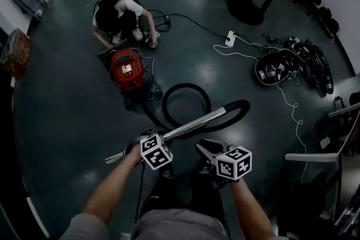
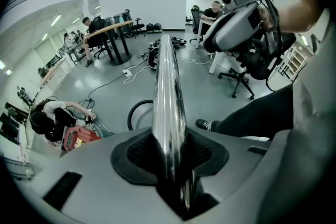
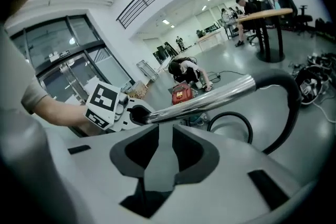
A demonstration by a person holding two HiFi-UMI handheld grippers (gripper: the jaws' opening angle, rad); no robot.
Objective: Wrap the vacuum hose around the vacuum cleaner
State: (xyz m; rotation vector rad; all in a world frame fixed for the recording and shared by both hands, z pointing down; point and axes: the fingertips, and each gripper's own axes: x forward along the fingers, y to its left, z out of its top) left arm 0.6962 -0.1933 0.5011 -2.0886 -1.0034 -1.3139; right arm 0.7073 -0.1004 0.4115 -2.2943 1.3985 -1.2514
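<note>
Wide dark floor (image 1: 67,121) below us, and at far left on it sits the red vacuum cleaner (image 1: 128,68), upright, with a person (image 1: 121,14) crouched just behind it. We judge that body to be the heavy piece here. It should stay put as an anchor, though a hard tug on the line might drag or roll it.

Next down in size is the black hose (image 1: 241,106). It leaves the vacuum cleaner, lies in one open loop on the floor between the machine and us, then curves back at the right into the shiny metal tube (image 1: 194,123). None of it is wound around the machine yet. The hose looks soft and springy, so we expect it to bend easily but want to spring back out of any coil. The places to take it are along the black length, close to where each turn must sit.

The tube is the opposite: stiff, smooth and likely slippery, running from near left to the hose bend at right. It makes a good handle for steering, but a poor thing to pinch lightly.

The left tool (image 2: 169,152) is clamped on that tube near its near-left end, with the pads snug on both sides. The right tool (image 3: 160,149) has only a narrow gap between its pads and nothing in it. The tube crosses just beyond its tips, not touching.
</note>
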